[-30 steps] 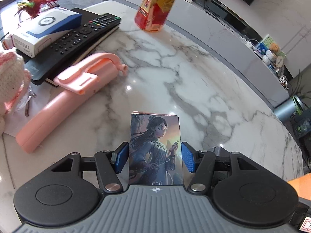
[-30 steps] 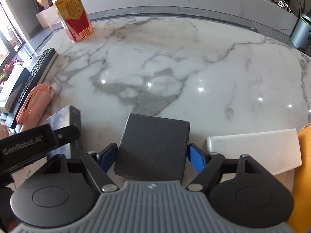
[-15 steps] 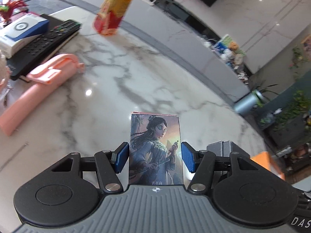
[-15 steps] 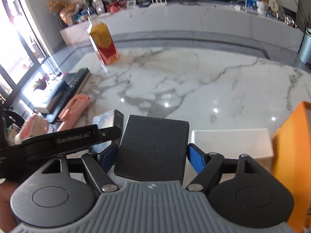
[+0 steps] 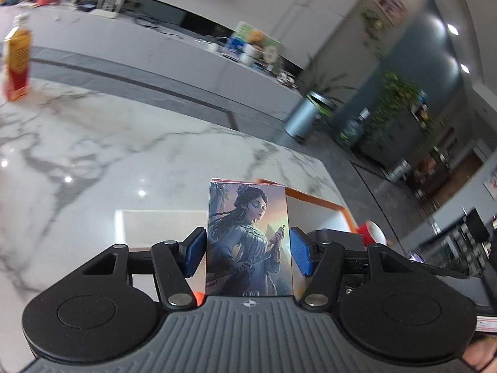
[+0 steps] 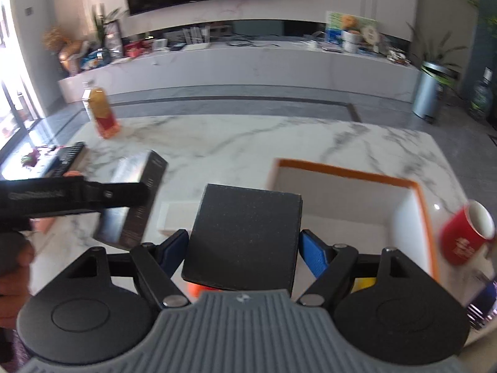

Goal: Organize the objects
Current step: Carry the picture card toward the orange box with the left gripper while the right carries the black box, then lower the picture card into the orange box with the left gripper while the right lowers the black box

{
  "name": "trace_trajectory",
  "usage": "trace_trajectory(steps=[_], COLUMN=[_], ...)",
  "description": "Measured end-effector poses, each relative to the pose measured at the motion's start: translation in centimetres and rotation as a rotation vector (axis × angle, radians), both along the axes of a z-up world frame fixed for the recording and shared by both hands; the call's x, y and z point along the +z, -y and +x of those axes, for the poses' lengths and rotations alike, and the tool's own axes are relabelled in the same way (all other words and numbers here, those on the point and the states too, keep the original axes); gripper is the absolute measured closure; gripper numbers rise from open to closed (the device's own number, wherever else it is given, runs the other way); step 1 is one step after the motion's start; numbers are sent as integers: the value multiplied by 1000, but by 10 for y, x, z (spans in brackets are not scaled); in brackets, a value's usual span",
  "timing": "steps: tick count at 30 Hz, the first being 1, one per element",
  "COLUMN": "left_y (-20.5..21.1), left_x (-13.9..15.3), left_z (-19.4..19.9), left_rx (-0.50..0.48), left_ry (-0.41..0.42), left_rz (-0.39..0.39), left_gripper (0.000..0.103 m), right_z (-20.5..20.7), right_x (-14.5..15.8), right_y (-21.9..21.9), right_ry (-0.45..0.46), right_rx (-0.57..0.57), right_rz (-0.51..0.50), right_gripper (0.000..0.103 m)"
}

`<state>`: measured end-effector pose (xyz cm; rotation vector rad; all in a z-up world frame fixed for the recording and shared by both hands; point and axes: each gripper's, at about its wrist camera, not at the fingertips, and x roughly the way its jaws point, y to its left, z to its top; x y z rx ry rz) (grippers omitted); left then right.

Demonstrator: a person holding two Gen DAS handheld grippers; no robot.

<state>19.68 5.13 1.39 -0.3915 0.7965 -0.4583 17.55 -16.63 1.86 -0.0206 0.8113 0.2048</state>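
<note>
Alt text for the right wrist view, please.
The right hand-held gripper holds a black box above a marble table, near an orange-rimmed white bin. A red mug is at right, a bottle far left.

Between the left gripper's (image 5: 248, 250) fingers stood an illustrated rectangular card box (image 5: 248, 239), upright. Beyond those fingers lay a flat white slab (image 5: 161, 222) on the white marble bench (image 5: 124, 143), and to their right an orange-rimmed white tray (image 5: 323, 206). Far left of the fingers, at the bench's back edge, stood an amber plastic drink bottle (image 5: 17, 62).

Between the right gripper's (image 6: 245, 245) fingers sat a black speckled square box (image 6: 245, 236). The tray (image 6: 348, 192) lay ahead and right of these fingers, a red ceramic mug (image 6: 466, 233) further right beside the tray's rim. Left of them hung the card box (image 6: 133, 199), with a black remote control (image 6: 66, 157) behind it on the bench.
</note>
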Motion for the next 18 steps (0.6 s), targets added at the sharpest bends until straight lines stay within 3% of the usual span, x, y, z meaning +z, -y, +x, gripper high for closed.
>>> trace_trajectory(steps=[8,13,18], left_y=[92,126,136], left_x=[6,-8,-17], left_z=[10,20,25], left_rx=[-149,-150,-148], left_ry=[16,15,-1], left_rz=[77,202,274], left_gripper=[36,36,36], right_z=[17,42,61], right_x=[-28,-53,-73], right_y=[77,85,90], right_ry=[-68,-119,-154], right_rx=[-69,-30,28], right_rz=[67,69,89], right_gripper=[25,25,25])
